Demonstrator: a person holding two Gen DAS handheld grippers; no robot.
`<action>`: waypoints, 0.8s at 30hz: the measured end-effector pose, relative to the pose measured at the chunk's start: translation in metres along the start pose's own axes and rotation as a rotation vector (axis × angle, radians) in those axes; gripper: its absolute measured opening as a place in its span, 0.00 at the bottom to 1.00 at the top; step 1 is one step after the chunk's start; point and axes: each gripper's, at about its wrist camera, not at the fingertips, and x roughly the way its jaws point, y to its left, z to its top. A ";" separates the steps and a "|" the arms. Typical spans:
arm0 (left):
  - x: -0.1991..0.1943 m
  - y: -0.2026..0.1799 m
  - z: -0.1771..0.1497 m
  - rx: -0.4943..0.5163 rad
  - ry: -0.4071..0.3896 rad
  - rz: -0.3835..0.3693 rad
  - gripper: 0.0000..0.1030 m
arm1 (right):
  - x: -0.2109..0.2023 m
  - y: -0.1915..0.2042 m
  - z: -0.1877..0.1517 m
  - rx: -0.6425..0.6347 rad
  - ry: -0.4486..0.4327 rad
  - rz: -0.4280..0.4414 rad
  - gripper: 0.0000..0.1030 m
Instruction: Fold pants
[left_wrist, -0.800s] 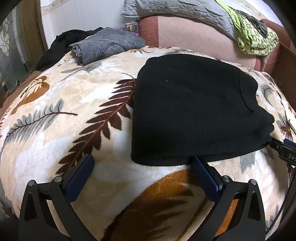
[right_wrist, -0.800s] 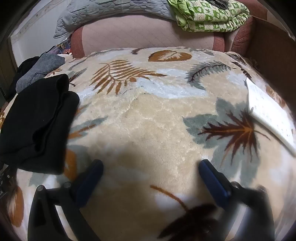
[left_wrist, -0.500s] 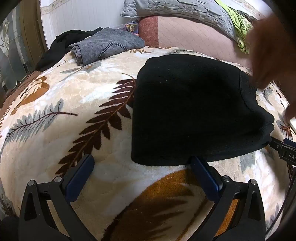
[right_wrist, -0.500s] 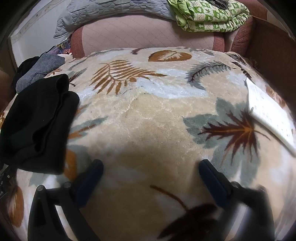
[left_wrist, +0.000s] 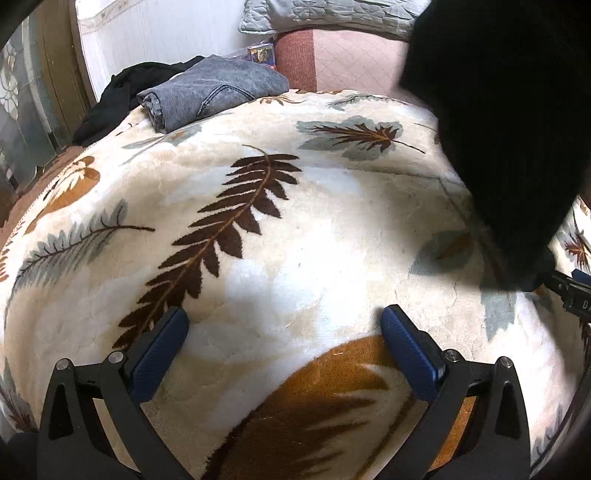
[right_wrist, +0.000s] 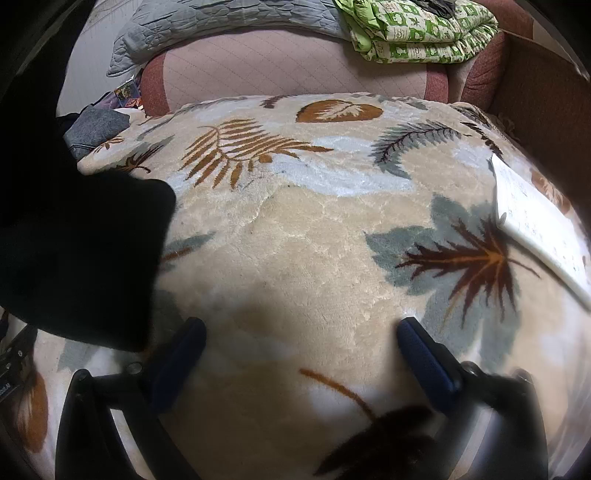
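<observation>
The folded black pants (left_wrist: 509, 122) hang in the air at the upper right of the left wrist view, lifted off the leaf-patterned blanket (left_wrist: 280, 229). They also fill the left side of the right wrist view (right_wrist: 81, 251). What holds them is hidden. My left gripper (left_wrist: 282, 332) is open and empty, low over the blanket. My right gripper (right_wrist: 301, 343) is open and empty, also low over the blanket. Part of the right gripper shows at the right edge of the left wrist view (left_wrist: 576, 295).
Folded grey jeans (left_wrist: 210, 90) and a dark garment (left_wrist: 118, 99) lie at the far left of the bed. A grey quilt (right_wrist: 229, 22) and a green patterned blanket (right_wrist: 417, 29) rest on the pink headboard (right_wrist: 295, 66). A white paper (right_wrist: 535, 221) lies at the right.
A hand reached in over the black pants, and the pants have been lifted off the blanket and to the right. Both grippers stayed where they were, open.
</observation>
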 end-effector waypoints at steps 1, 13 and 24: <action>0.000 0.001 0.000 -0.005 0.000 -0.005 1.00 | 0.000 0.000 0.000 0.000 -0.001 0.000 1.00; 0.001 0.003 -0.001 0.004 -0.002 -0.001 1.00 | 0.002 0.003 0.001 0.001 0.003 0.001 1.00; 0.002 0.001 -0.002 0.006 -0.001 0.002 1.00 | 0.001 0.001 0.002 0.001 0.003 0.001 1.00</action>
